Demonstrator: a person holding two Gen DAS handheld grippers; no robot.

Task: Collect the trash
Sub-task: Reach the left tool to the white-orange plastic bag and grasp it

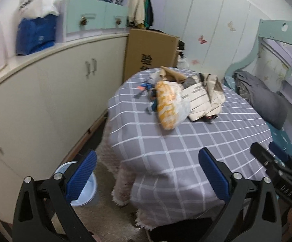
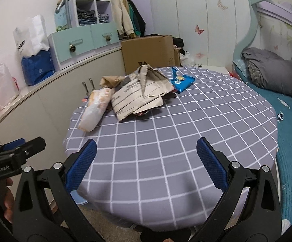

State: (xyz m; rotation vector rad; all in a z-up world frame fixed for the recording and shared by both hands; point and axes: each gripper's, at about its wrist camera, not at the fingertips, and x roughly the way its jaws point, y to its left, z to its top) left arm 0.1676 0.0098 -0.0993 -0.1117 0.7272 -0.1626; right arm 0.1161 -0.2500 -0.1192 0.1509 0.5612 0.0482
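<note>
Two grippers held low at the near edge of a table [image 2: 166, 141] under a grey checked cloth, both spread wide with nothing between the blue pads. Left gripper [image 1: 146, 173] near the table's left corner, above a pale blue bin [image 1: 85, 189] on the floor. Right gripper [image 2: 146, 161] over bare cloth. Trash heaped well ahead at the far side: a clear bag with yellow print [image 1: 167, 106] lying beside crumpled printed paper [image 2: 138, 94], touching it; a blue wrapper [image 2: 181, 81] just beyond the paper's right edge. Cardboard box [image 2: 148, 52] standing behind the table, against the cabinets [image 1: 55, 100]
</note>
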